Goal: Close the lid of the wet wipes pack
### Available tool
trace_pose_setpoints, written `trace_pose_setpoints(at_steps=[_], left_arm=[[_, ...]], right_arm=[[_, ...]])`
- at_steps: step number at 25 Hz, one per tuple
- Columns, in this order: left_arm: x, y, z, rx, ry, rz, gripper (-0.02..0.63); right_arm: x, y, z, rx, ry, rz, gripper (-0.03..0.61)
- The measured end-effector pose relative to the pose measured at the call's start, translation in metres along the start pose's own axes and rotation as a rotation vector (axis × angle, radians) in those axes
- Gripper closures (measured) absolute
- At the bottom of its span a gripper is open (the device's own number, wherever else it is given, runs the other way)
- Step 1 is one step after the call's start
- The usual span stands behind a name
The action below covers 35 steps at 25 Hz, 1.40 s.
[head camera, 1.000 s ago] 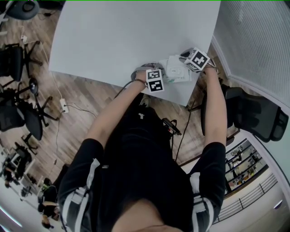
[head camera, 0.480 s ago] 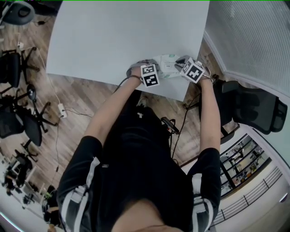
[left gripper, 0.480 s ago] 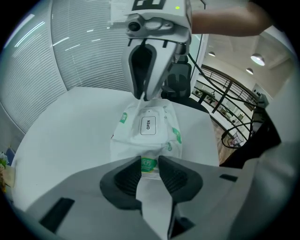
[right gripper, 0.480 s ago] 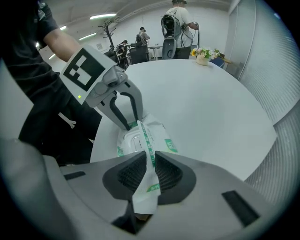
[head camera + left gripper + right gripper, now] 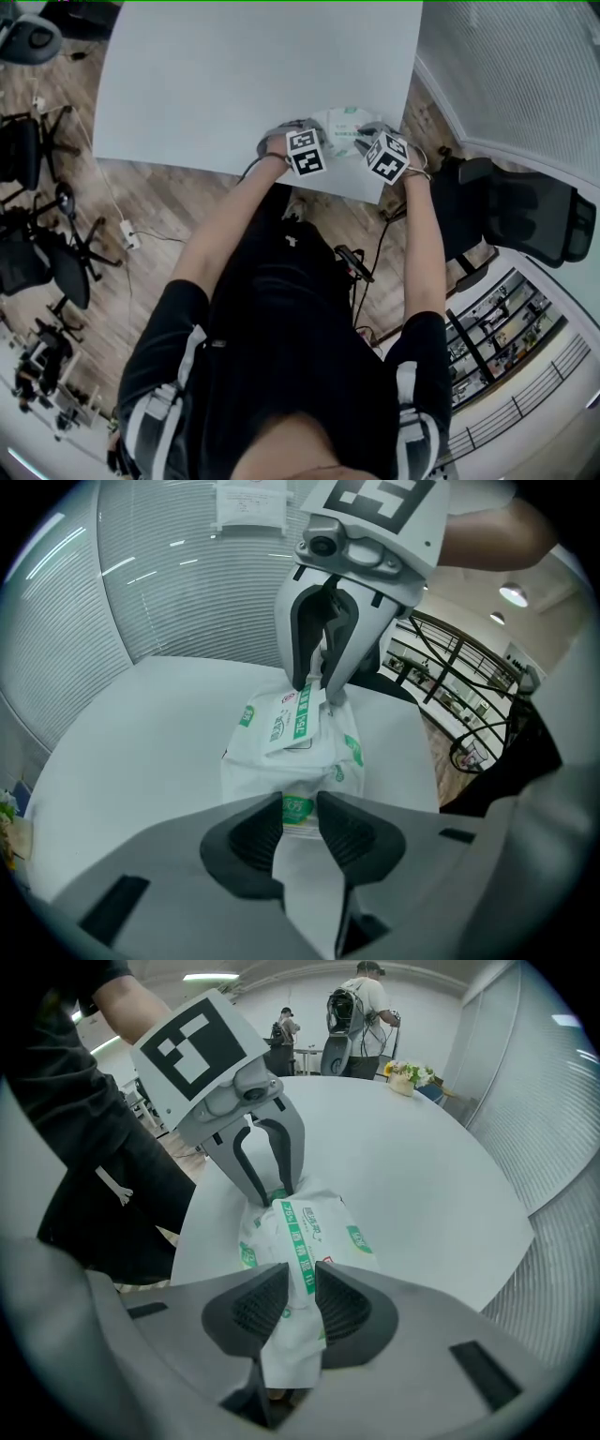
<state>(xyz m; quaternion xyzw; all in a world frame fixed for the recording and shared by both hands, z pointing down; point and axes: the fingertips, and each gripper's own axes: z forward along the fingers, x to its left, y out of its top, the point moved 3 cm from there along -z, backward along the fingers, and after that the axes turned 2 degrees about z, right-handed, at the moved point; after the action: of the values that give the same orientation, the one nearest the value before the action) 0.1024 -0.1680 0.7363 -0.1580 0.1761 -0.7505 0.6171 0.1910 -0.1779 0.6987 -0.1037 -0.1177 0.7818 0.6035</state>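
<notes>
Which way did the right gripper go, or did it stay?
Yes, it moved: in the left gripper view the right gripper shifted right, toward the railing. Its fingers just opened slightly, still pinching the wet wipes pack.

my head camera looks steeply down on the bench [image 5: 234, 75]. cameras on my left gripper [image 5: 300, 808] and right gripper [image 5: 300, 1274] sit close behind the jaws, facing each other across the wipes pack [image 5: 291, 747].
</notes>
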Motion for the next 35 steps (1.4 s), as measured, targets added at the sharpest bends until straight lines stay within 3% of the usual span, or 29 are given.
trace_pose_setpoints(at_steps=[6,8,10,15,19,24,35], left_arm=[[0.001,-0.001,-0.001,-0.005,-0.004,0.0,0.485],[0.001,0.0,0.0,-0.005,-0.004,0.001,0.485],[0.001,0.0,0.0,-0.006,-0.007,0.003,0.483],[0.001,0.001,0.0,-0.006,-0.01,0.004,0.483],[0.0,0.0,0.0,-0.008,-0.015,0.005,0.483],[0.001,0.0,0.0,-0.007,-0.012,0.004,0.483],[0.0,0.001,-0.001,-0.004,-0.004,0.003,0.483]], right_arm=[[0.003,0.001,-0.002,0.012,0.0,-0.035,0.468],[0.008,-0.001,0.0,0.022,0.022,-0.048,0.42],[0.013,-0.001,0.003,0.024,0.034,-0.046,0.42],[0.015,-0.001,0.012,-0.009,0.058,0.062,0.436],[0.014,0.0,0.018,0.01,0.032,0.11,0.451],[0.016,0.0,0.027,0.084,-0.038,0.099,0.454],[0.016,0.007,0.031,0.174,-0.081,0.097,0.454]])
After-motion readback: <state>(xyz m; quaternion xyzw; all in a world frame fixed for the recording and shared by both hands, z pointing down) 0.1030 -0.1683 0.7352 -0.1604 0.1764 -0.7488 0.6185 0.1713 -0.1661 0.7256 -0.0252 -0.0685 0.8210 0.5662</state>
